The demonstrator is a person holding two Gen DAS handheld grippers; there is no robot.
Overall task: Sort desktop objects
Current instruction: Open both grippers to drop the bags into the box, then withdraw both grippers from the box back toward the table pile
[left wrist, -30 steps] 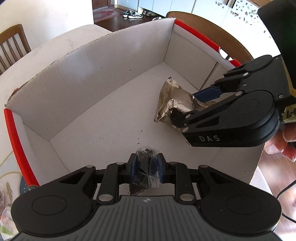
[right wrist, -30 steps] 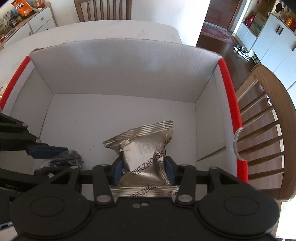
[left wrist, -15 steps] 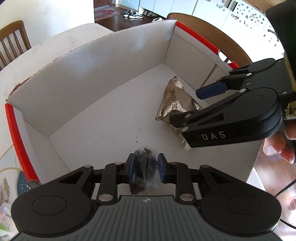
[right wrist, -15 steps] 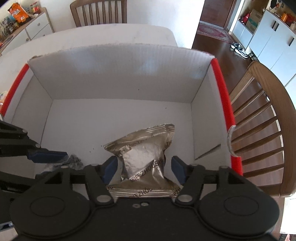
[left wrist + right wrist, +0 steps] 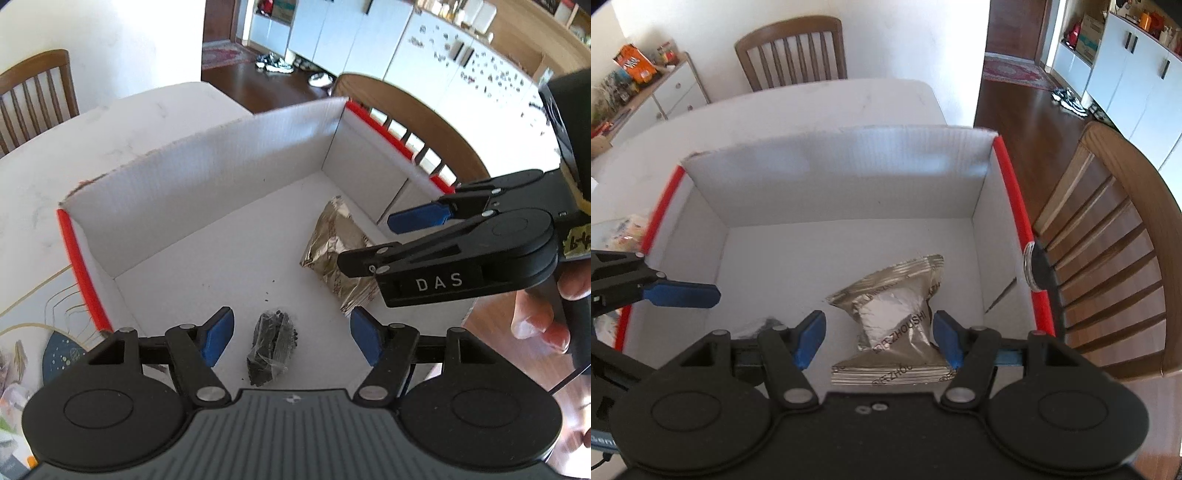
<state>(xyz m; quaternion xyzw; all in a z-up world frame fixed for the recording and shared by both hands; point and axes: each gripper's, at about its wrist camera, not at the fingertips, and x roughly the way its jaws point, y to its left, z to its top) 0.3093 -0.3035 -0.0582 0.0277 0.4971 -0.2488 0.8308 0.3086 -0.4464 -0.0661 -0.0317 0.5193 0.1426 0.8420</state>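
Note:
A white cardboard box (image 5: 207,184) with red edges stands on the table. A small clear bag of dark bits (image 5: 271,347) lies on the box floor below my left gripper (image 5: 291,336), which is open and raised above it. A silver foil snack packet (image 5: 897,314) lies on the box floor to the right; it also shows in the left wrist view (image 5: 334,247). My right gripper (image 5: 879,341) is open and empty above the packet, and shows from the side in the left wrist view (image 5: 391,240). The box also shows in the right wrist view (image 5: 849,177).
Wooden chairs stand at the far side (image 5: 792,51) and at the right (image 5: 1108,236) of the white table (image 5: 37,184). Wrappers and a patterned mat (image 5: 59,358) lie left of the box. A sideboard with clutter (image 5: 639,85) stands at the far left.
Both grippers opened wide and rose. The left let go of the dark bag and the right let go of the foil packet; both items now lie on the box floor.

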